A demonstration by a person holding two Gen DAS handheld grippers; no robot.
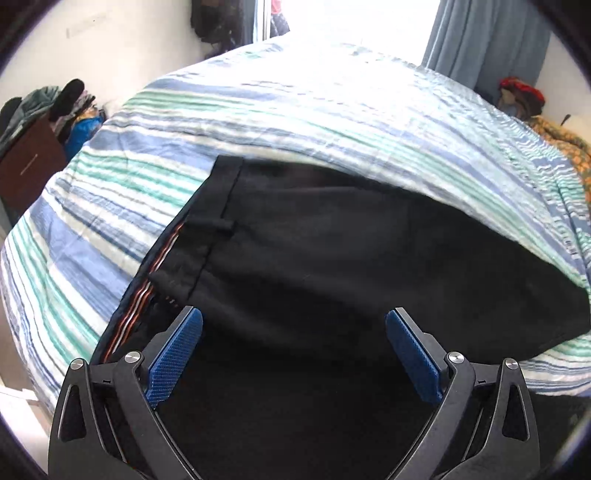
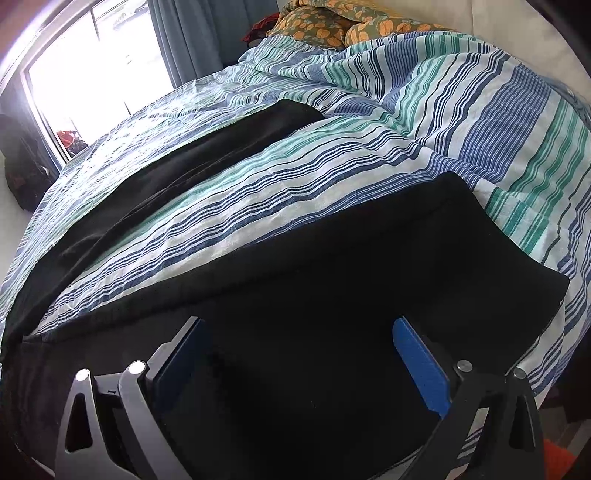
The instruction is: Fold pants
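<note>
Black pants (image 1: pixel 314 251) lie on a bed with a blue, green and white striped cover (image 1: pixel 258 110). In the left wrist view the waistband (image 1: pixel 218 206) with belt loops and a striped inner lining is at the left. My left gripper (image 1: pixel 293 328) is open just above the seat of the pants. In the right wrist view the two legs are spread apart: the near leg (image 2: pixel 332 295) runs under my open right gripper (image 2: pixel 299 339), and the far leg (image 2: pixel 207 155) stretches toward the window. Neither gripper holds cloth.
A window with blue curtains (image 2: pixel 192 37) is behind the bed. An orange flowered quilt (image 2: pixel 332 26) lies at the head end. A dark wooden cabinet with clothes piled on it (image 1: pixel 33 147) stands left of the bed. The striped cover (image 2: pixel 480 110) is rumpled at the right.
</note>
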